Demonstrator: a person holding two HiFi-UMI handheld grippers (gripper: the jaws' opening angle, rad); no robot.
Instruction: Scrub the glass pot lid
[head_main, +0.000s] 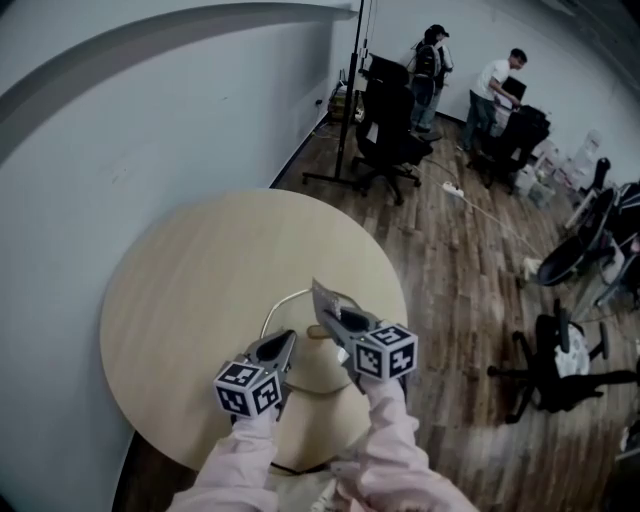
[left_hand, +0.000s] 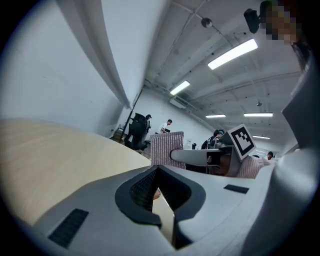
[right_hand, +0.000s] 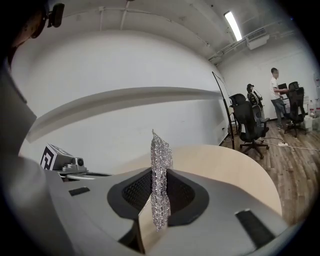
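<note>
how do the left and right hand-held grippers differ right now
The right hand-held gripper is shut on a silvery mesh scrub cloth that sticks up from its jaws. The left hand-held gripper has its jaws together with no cloth. In the head view the right one reaches farther, beside the knob, while the left sits at the glass lid's near-left rim. Both are grey with marker cubes.

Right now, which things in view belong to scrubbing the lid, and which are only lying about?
For the job: glass pot lid, mesh scrubber held in the right gripper, left gripper at the lid.
Just lying about: office chairs, power strip on the floor, black stand.
</note>
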